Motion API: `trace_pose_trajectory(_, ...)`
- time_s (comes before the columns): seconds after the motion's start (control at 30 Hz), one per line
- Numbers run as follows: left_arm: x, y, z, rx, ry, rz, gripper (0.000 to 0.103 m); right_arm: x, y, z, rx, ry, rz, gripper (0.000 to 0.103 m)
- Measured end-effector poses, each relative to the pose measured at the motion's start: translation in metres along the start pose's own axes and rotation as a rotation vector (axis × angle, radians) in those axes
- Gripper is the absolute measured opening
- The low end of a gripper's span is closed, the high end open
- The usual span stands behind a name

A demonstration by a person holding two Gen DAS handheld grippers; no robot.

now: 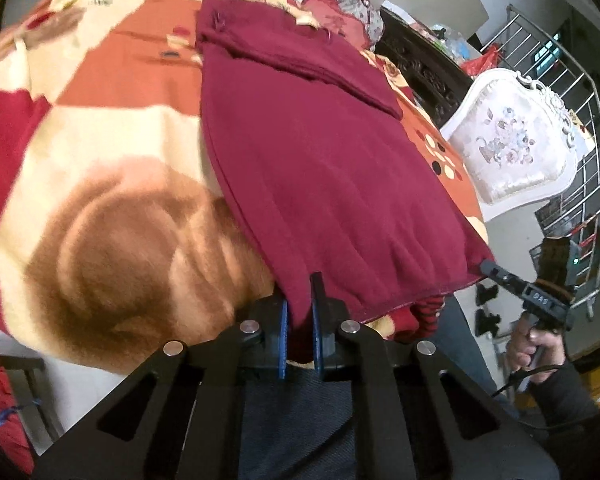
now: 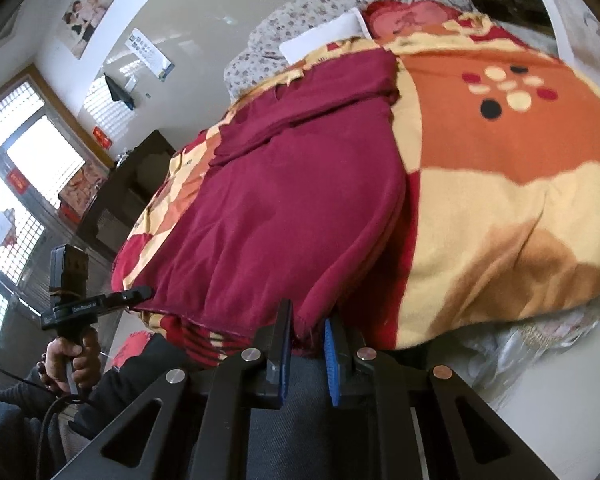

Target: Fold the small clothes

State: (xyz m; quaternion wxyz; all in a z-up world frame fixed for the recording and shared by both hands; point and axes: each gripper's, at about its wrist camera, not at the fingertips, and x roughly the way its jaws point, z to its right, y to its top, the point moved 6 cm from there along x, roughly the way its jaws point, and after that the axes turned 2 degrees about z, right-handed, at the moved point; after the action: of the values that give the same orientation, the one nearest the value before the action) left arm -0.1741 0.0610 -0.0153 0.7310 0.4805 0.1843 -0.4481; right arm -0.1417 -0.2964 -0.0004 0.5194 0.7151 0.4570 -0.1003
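A dark red garment (image 1: 320, 160) lies flat on a bed, sleeves folded across its far end. Its near hem hangs over the bed's edge. My left gripper (image 1: 300, 312) is shut on the hem's left corner, with cloth pinched between the blue pads. In the right wrist view the same garment (image 2: 292, 200) runs away from me, and my right gripper (image 2: 308, 320) is shut on the hem's right corner. Each view shows the other gripper at the far corner of the hem: the right gripper (image 1: 486, 267) and the left gripper (image 2: 142, 293), each in a hand.
A blanket (image 1: 100, 140) patterned in orange, cream and red covers the bed. A floral pillow (image 2: 300, 12) and a white sheet lie at the head. A white upholstered chair (image 1: 512, 148) and a metal railing (image 1: 580, 80) stand on one side, a dark cabinet (image 2: 128, 192) on the other.
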Motion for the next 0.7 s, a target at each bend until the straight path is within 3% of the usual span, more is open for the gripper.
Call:
trace_pose_trajectory(0.23,-0.019,0.030,-0.002,-0.022,0.050,0.168,0.008,-0.009,0.032,-0.001,-0.038,-0.016,0.086,0.014)
trace_pose_trajectory(0.47,0.008,0.100,-0.013,-0.106,0.075,0.236,0.008,0.029,0.098,0.000,-0.057,-0.063,0.152,0.013)
trace_pose_trajectory(0.7,0.040,0.180,-0.035,-0.166,0.101,0.240,0.007,0.077,0.165,0.014,-0.041,-0.110,0.163,0.013)
